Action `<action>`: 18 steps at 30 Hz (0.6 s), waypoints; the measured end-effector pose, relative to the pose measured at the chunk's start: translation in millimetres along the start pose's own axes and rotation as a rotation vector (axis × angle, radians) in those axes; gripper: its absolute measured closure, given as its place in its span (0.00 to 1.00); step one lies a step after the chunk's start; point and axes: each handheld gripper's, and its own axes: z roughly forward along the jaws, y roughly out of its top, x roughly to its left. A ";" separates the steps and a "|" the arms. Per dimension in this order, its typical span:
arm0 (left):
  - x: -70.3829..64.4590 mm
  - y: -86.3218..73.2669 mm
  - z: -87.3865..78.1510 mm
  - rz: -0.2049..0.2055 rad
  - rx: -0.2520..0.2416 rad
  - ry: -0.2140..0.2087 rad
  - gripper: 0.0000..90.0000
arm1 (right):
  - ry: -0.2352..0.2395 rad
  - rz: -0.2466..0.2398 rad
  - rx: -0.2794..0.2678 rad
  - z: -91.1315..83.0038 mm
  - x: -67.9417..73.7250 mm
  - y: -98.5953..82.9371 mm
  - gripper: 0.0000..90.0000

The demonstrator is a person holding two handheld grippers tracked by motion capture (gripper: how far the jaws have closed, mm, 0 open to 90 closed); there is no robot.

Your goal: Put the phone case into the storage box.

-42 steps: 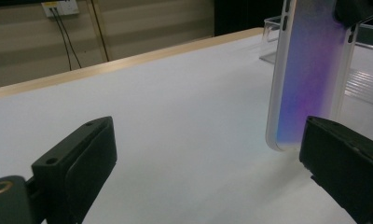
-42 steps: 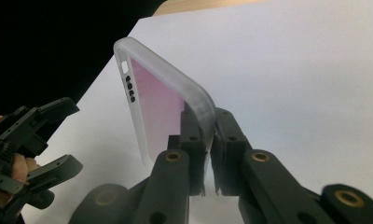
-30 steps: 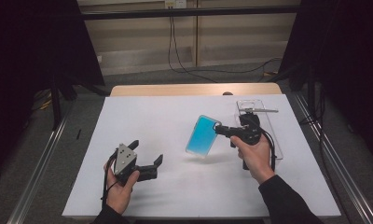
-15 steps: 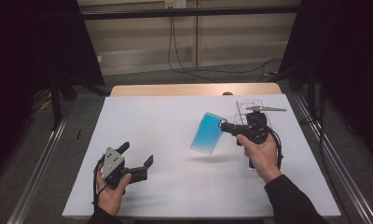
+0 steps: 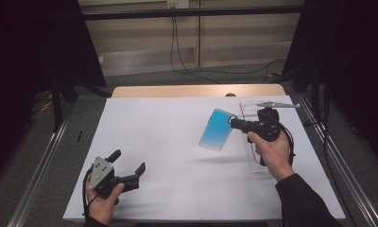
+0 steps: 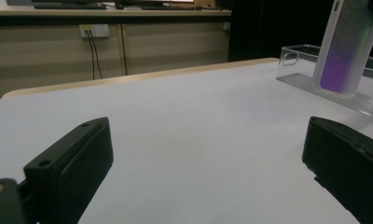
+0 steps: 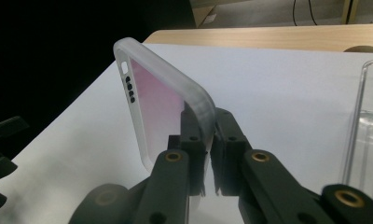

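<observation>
A phone case (image 5: 217, 130), blue in the high view, hangs tilted above the white table (image 5: 168, 123). My right gripper (image 5: 234, 122) is shut on its right edge. In the right gripper view the case (image 7: 161, 102) looks frosted with a pink back, and the right gripper (image 7: 209, 140) pinches its rim between both jaws. My left gripper (image 5: 127, 161) rests near the table's front left corner, held in a hand, open with nothing between its jaws. In the left gripper view, the left gripper (image 6: 208, 163) has its jaws wide apart, and the case (image 6: 345, 46) stands far off at the upper right.
A clear plastic tray (image 5: 260, 142) lies on the table's right side, under and behind the right hand; its wall (image 6: 301, 51) and its edge (image 7: 369, 121) show in the gripper views. A wooden board (image 5: 196, 91) borders the table's far edge. Metal rails (image 5: 40, 165) run along both sides.
The left gripper has moved left and toward the table's front edge, still open. The right gripper has carried the phone case slightly right and farther back.
</observation>
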 end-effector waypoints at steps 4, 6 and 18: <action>1.0 -1.0 1.3 -0.020 0.000 -0.005 0.02 | -0.010 -0.015 -0.003 -3.3 -2.2 4.9 0.94; 0.6 -1.8 2.3 -0.010 0.002 -0.001 0.02 | -0.018 -0.019 -0.009 -4.4 -3.6 7.1 0.94; 0.8 -2.3 2.2 -0.021 -0.004 -0.005 0.03 | -0.041 -0.030 -0.034 -13.3 -11.5 20.6 0.94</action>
